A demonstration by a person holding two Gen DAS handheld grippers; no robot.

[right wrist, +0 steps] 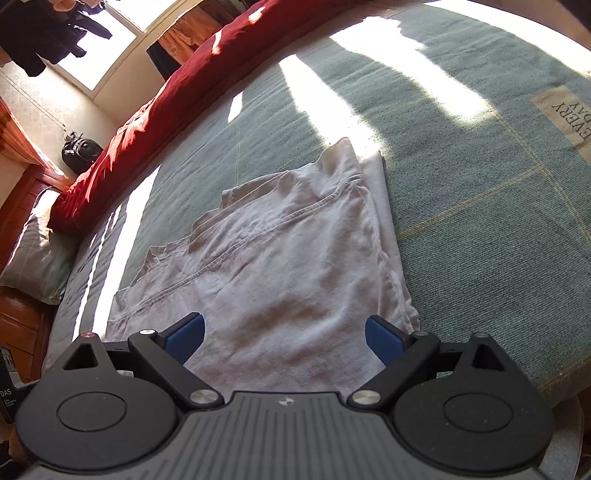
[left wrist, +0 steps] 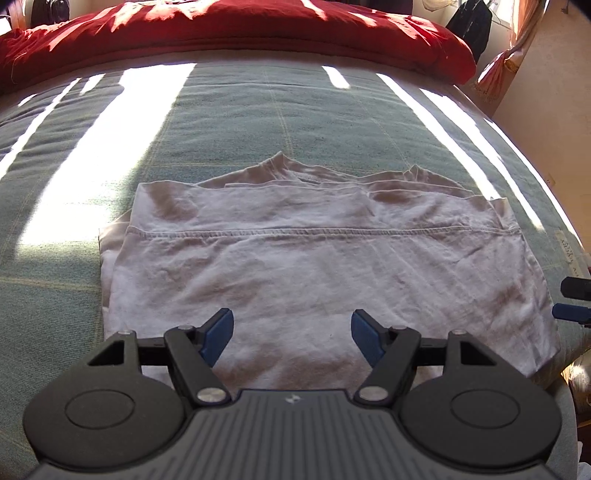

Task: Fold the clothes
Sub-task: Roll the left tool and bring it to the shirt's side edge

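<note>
L gripper (left wrist: pixel 292 334), bottom centre: jaws apart, nothing clamped, over near edge of folded white T-shirt (left wrist: pixel 314 258). R gripper (right wrist: pixel 284 339): jaws apart, empty, above same shirt, mid-frame. Shirt lies flat on green bedspread (left wrist: pixel 229 122). Red duvet (left wrist: pixel 221 29) across top of frame.

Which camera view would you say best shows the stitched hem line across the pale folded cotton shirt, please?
The left wrist view: the stitched hem line runs full width, nearly straight across the pale folded cotton shirt. The right wrist view shows the same seam only obliquely, slanting away.
</note>
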